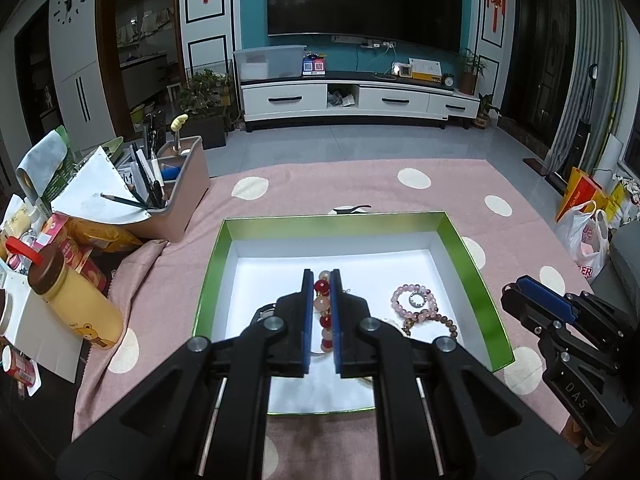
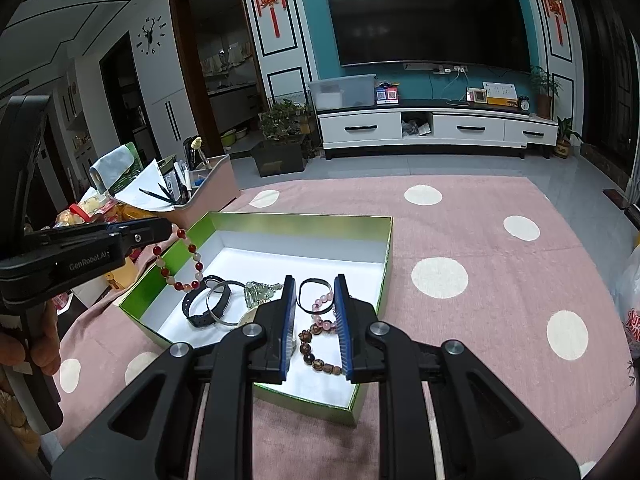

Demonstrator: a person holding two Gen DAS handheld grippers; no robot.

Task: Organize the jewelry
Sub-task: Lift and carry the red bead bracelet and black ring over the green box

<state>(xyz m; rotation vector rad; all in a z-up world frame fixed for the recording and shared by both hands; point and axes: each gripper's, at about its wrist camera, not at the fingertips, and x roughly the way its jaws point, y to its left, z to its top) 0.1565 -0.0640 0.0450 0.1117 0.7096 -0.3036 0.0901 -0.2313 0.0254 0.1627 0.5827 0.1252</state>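
Left gripper (image 2: pixel 170 229) pinching red bracelet (image 2: pixel 182 258), dangling above left wall of box (image 2: pixel 300 220). Right gripper (image 2: pixel 316 322) hovering, slightly spread, holding nothing, over pink bracelet (image 2: pixel 322 310) inside. Best to carry the loop clear of the wall, lower onto bare white floor away from the 2 bangles (image 2: pixel 212 300), then release. Pink dotted cloth (image 2: pixel 460 232) below; TV (image 2: pixel 428 16) and white cabinet (image 2: pixel 436 128) behind.

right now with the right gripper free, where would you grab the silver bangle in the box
Grip the silver bangle across its thin band at the raised far edge, coming from above with one finger inside the ring. It leans on the black watch band, so that edge stands clear of the box floor.
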